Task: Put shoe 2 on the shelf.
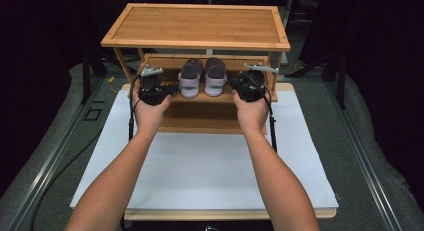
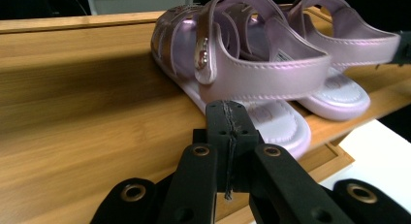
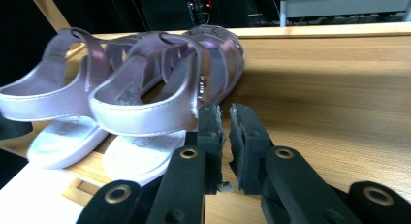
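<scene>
Both forearms reached up from the frame's bottom, the left gripper (image 1: 152, 86) and right gripper (image 1: 250, 85) held level at the wooden rack (image 1: 196, 25)'s middle shelf. Left jaws were pressed together; right jaws stood slightly apart, empty. Between them, centre frame, sat two lilac sandals (image 1: 202, 77) at the shelf's front edge. Insole label was unreadable.

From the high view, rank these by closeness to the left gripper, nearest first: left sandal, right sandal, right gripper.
Measured from the left gripper:
1. Left sandal, just beside it on the middle shelf.
2. Right sandal, next along the shelf.
3. Right gripper, past both sandals.
</scene>
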`<state>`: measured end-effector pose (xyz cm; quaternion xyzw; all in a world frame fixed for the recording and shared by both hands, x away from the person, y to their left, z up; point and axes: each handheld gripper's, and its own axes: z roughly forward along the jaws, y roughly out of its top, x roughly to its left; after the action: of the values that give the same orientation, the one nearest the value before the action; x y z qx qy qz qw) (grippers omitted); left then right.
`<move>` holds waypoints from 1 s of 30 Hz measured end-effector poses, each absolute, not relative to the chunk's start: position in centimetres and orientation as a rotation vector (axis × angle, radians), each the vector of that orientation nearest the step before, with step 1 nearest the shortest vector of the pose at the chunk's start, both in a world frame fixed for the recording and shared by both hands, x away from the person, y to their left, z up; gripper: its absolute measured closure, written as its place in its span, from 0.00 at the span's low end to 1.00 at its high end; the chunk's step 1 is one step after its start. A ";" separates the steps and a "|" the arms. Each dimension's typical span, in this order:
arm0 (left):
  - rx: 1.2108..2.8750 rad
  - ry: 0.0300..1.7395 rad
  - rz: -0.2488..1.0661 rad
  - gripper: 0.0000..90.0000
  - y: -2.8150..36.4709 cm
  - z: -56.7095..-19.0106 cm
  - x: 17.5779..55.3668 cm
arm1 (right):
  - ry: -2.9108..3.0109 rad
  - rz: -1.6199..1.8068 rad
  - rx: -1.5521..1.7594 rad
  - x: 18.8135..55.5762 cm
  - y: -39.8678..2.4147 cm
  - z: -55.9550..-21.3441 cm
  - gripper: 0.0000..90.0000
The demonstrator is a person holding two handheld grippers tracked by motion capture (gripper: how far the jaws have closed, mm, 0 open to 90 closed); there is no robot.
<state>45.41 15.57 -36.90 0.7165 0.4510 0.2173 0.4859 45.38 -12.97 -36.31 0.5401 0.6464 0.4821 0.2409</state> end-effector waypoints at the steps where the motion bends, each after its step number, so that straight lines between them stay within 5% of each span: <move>1: 1.757 1.101 0.536 1.00 15.5 -36.9 45.6 | 1.768 1.319 1.477 45.4 -13.0 -36.3 0.93; 30: 1.798 1.113 0.524 1.00 13.4 -37.2 49.1 | 1.858 1.342 1.540 48.0 -11.4 -38.0 1.00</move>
<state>49.09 13.44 -37.22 0.7314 0.4527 0.2131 0.4634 48.04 -11.38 -38.05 0.5476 0.6607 0.4772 0.1893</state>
